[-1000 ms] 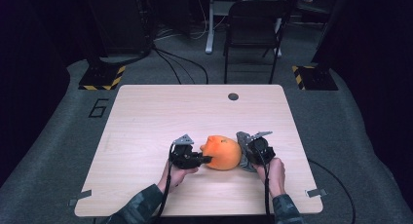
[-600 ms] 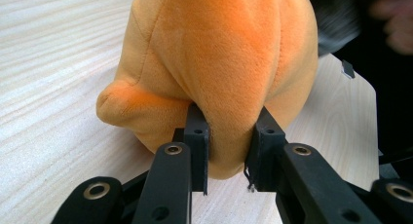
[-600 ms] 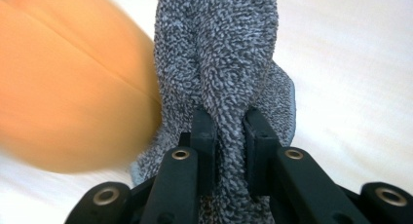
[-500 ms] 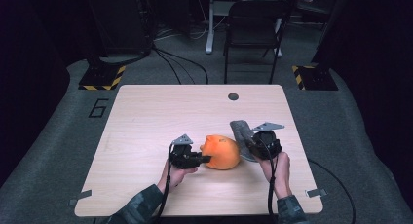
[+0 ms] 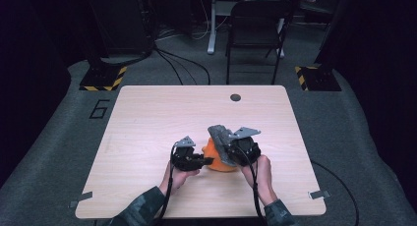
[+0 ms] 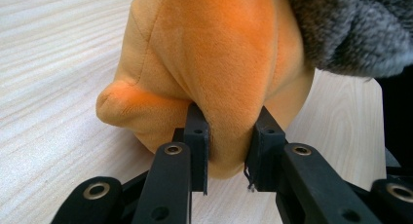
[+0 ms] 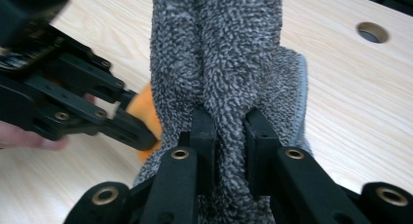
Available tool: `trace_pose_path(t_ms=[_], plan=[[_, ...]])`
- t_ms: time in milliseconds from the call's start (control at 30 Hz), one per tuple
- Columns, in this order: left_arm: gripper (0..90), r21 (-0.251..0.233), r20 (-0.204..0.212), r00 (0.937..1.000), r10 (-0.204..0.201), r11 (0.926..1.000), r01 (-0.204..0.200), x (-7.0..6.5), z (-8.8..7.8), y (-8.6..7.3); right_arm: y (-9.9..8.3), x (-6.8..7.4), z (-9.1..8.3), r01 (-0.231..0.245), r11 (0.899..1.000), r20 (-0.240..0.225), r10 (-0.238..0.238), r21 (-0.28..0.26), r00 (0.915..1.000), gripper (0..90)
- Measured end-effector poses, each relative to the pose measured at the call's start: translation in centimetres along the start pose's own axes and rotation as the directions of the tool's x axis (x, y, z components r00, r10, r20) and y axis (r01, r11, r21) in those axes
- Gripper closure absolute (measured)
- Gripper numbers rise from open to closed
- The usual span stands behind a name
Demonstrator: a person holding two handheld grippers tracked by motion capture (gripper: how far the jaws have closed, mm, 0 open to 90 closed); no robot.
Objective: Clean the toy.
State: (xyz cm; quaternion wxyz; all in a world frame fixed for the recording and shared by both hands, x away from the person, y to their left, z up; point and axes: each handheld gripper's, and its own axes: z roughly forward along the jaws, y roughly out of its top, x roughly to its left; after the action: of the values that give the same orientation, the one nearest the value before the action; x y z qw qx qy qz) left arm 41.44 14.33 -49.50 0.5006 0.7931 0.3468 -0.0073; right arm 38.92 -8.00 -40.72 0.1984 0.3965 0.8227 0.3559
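While both tools grip, the plush is soft, fuzzy orange.
My left tool point(image 6: 229, 151) pinches the orange plush point(image 6: 219, 63) on the counter point(image 5: 147, 118); my right tool point(image 7: 229, 136) clamps its nubby grey cloth point(image 7: 229, 53).

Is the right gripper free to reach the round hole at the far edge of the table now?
Probably not as it is. The right gripper is shut on the grey cloth, which joins the orange plush that the left gripper clamps. The table up to the hole lies bare.
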Motion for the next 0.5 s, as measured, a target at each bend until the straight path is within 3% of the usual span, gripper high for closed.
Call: trace_pose_path(t_ms=[167, 300, 500], plan=[[73.7, -0.002, -0.005, 1.0, 0.0, 1.0, 0.0, -0.1, 0.1, 0.0, -1.0, -1.3, -0.3, -0.036, 0.999, 0.035, 0.035, 0.027, 0.9988, 77.5], [73.7, -0.003, 0.006, 1.0, 0.003, 1.0, -0.003, 0.1, 0.1, 0.1, -2.1, -3.4, 0.3, -0.075, 0.995, 0.067, 0.07, 0.069, 0.9952, 77.6], [73.7, -0.001, -0.003, 1.0, -0.001, 1.0, 0.001, -0.1, 0.1, 0.0, -4.6, -5.9, 2.3, -0.152, 0.975, 0.118, 0.134, 0.163, 0.9839, 77.7]])
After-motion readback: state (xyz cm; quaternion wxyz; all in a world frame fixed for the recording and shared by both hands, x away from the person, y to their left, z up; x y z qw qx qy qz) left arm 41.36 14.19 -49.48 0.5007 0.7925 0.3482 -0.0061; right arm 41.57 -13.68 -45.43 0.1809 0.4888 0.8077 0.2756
